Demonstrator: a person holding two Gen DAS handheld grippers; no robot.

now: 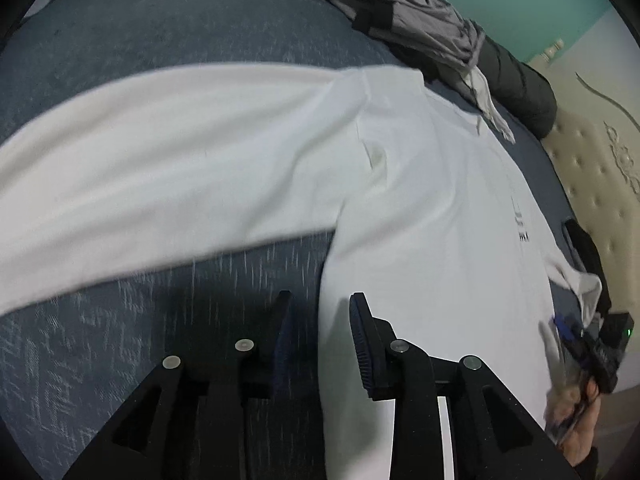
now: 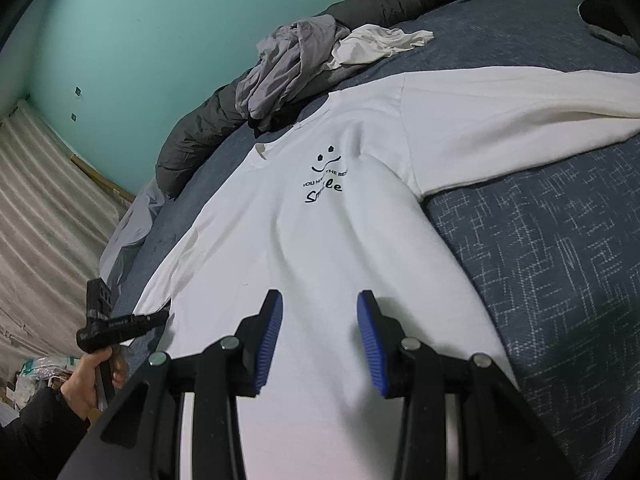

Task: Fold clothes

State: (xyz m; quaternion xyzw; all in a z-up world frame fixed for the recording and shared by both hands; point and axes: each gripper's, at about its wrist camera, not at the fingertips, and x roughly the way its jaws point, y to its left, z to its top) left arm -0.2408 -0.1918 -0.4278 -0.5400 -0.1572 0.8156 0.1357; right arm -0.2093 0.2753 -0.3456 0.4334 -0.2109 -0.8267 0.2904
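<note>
L gripper (image 1: 318, 300) points steeply down. Its jaws are apart w/ nothing between the pads: one finger over the blue bed cover (image 1: 140, 340), the other over the side edge of the white shirt (image 1: 420, 200). The cover is streaked w/ blur here.

R gripper (image 2: 320, 300) tilts down more gently over the shirt's lower body. It's released too: the blue pads stand apart above flat cloth, no fabric pinched.

In the R wrist view a hand (image 2: 90, 380) in a dark cuff (image 2: 36, 428) sits low at the left, fist wrapped round a gripper handle. That tool's nose lies roughly level, aimed at the shirt's near side edge; can't tell its jaws from this angle.

The shirt lies spread face up on the bed, w/ a black print (image 2: 324, 184) on the chest. One long sleeve (image 2: 520, 104) is stretched straight out sideways across the cover.

Beyond the collar is a crumpled grey clothes pile (image 2: 288, 68) w/ a white garment (image 2: 380, 44) just beside it, both against a dark rolled duvet (image 2: 192, 140). Teal wall (image 2: 140, 20) is behind.
</note>
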